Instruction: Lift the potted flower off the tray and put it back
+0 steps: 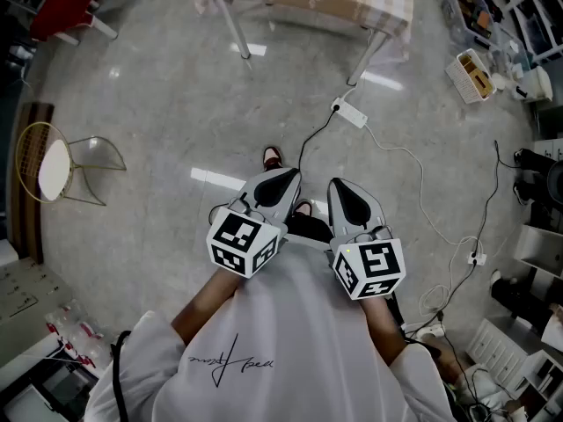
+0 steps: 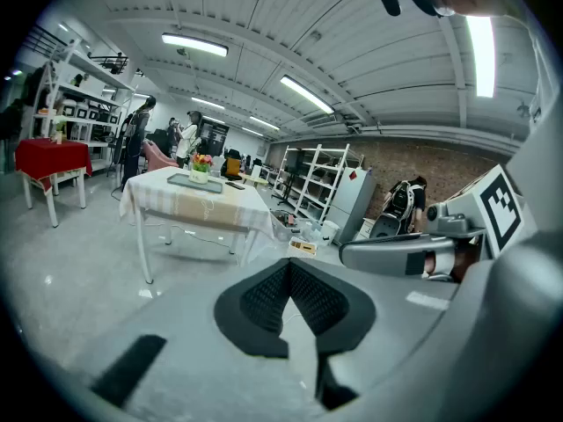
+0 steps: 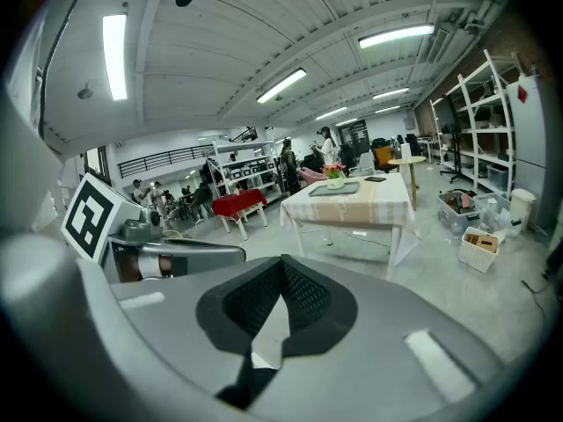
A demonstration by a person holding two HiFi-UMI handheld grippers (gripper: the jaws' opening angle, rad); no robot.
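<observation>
I see a table (image 3: 378, 197) standing on the grey floor (image 1: 167, 104), draped with a checked cloth (image 3: 387, 216). A flat tray (image 3: 332, 188) lies on the cloth, with a small dark flat item (image 3: 376, 179) near it. A white power strip (image 1: 350, 112) lies on the floor beside one table leg.

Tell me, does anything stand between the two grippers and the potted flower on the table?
Nothing visible does. The left gripper and right gripper, both shut and empty, are far from the potted flower on its tray on the table. Between them is floor, with only a power strip and its cable near a table leg.
</observation>
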